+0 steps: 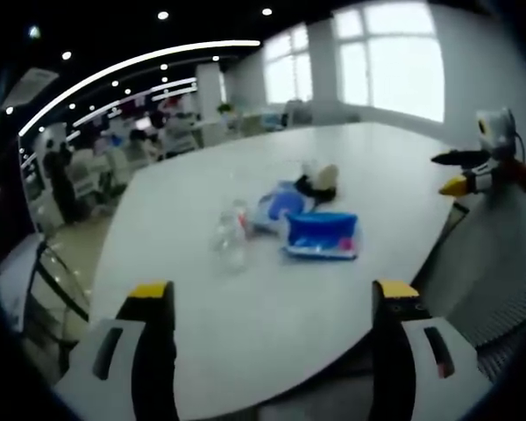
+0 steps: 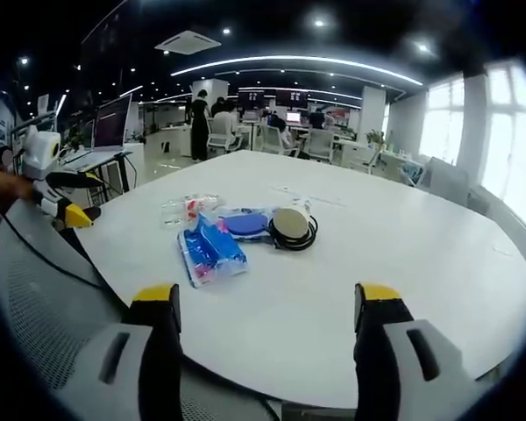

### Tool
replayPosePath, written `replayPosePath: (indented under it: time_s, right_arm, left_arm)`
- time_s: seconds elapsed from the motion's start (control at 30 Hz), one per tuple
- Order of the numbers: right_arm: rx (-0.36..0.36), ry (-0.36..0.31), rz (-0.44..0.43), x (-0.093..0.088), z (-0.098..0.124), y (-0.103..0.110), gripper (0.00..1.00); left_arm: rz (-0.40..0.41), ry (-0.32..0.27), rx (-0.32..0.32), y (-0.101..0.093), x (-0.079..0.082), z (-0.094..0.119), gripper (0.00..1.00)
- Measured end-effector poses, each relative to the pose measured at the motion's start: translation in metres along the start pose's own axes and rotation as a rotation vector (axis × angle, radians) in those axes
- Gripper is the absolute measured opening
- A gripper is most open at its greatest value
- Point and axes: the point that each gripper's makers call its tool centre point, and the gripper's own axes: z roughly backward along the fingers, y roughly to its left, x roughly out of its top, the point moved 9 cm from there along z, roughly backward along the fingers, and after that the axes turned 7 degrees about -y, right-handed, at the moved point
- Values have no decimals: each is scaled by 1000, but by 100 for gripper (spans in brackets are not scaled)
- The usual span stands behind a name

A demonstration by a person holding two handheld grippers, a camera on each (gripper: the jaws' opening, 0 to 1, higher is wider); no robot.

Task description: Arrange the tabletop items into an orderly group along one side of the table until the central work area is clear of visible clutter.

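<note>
A small cluster lies mid-table on the white round table. It holds a clear plastic bottle, a blue packet, a flat blue round item and a beige roll ringed by black cable. My left gripper hangs open over the near table edge, well short of the cluster, and it shows again as the left gripper at the left of the right gripper view. My right gripper is open and empty too, seen as the right gripper beyond the table's right edge.
A grey mesh chair back stands against the table's edge between the two grippers. Office desks with monitors, chairs and people stand behind the table. Bright windows line the far wall.
</note>
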Motion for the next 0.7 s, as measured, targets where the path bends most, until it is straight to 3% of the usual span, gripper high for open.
replayPosePath:
  time_s: [0.47, 0.7]
  right_arm:
    - [7, 1, -3, 0, 0, 1, 86]
    - [4, -8, -3, 0, 0, 1, 91]
  left_arm:
    - [2, -3, 8, 1, 0, 1, 91]
    - [3, 14, -1, 0, -1, -1, 98]
